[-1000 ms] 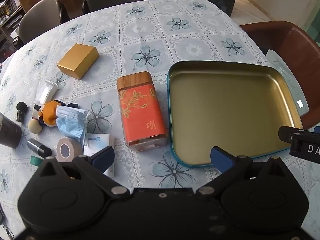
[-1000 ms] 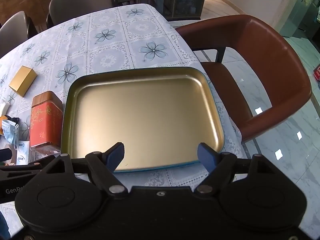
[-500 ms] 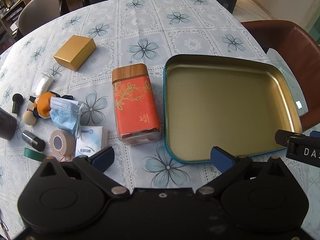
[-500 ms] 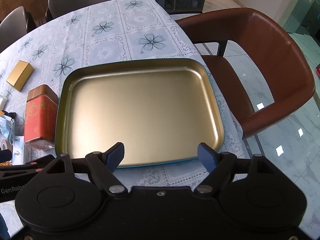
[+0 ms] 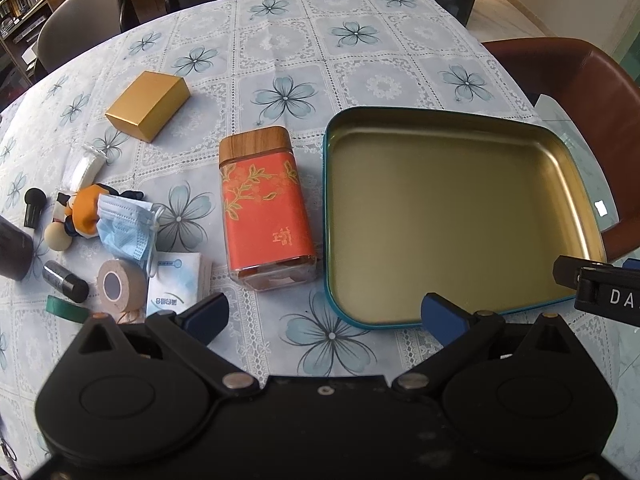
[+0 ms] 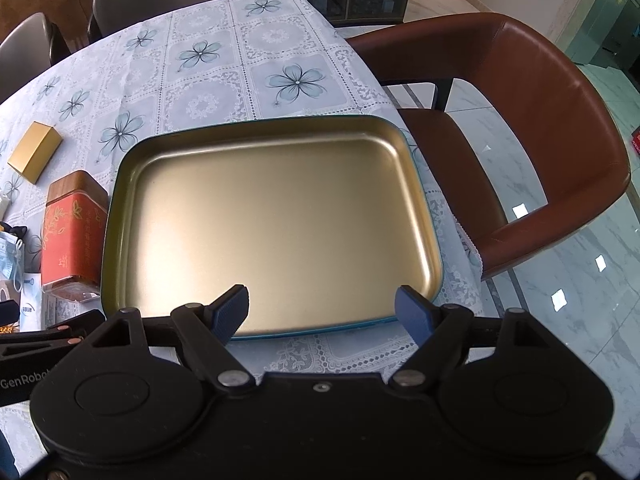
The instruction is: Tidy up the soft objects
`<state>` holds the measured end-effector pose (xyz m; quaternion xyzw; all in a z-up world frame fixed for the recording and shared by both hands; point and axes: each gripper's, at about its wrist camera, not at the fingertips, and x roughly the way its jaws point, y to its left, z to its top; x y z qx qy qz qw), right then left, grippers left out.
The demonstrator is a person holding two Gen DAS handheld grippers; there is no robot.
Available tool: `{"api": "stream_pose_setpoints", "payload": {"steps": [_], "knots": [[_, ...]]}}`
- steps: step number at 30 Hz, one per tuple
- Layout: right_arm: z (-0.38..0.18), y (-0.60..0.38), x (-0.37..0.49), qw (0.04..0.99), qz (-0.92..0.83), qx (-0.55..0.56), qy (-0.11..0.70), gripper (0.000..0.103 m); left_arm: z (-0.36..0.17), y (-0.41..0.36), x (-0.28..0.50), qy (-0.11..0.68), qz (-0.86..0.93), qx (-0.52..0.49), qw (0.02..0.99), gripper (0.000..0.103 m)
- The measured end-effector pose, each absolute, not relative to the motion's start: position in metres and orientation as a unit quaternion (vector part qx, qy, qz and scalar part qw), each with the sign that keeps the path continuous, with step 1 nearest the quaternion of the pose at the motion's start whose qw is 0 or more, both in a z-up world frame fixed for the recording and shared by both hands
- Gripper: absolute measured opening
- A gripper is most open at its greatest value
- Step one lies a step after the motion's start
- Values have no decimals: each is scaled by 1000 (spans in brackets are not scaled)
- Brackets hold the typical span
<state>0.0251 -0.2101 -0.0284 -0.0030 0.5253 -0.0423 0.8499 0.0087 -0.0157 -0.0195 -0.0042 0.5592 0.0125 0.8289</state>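
I held both grippers, left (image 5: 324,316) and right (image 6: 322,308), fingers spread, above the desk's (image 5: 280,52) near edge. The bare tray (image 6: 120,184) lay ahead; only my left view showed the face mask (image 5: 124,228) at nine o'clock.

Bare tray (image 6: 272,220) floor open from above, red tin (image 5: 266,216) flanking its left wall

The counter (image 5: 280,40), under a floral lace cloth, carries a bare gold tray (image 5: 452,216) with a red jar (image 5: 266,208) lying just beside it. Farther back sits a gold box (image 5: 148,105). At the left lie a mask (image 5: 124,226), tape roll (image 5: 118,286), wipes packet (image 5: 176,284), orange toy (image 5: 82,212), white roll (image 5: 86,168) and small dark cylinders.
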Motion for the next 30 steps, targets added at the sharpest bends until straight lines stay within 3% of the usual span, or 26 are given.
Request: {"api": "stream_pose_setpoints", "payload": {"steps": [30], "knots": [[-31,-207,28,849,-39,-2,528,77,-20,-16,9,557,20,-7,830,103]]}}
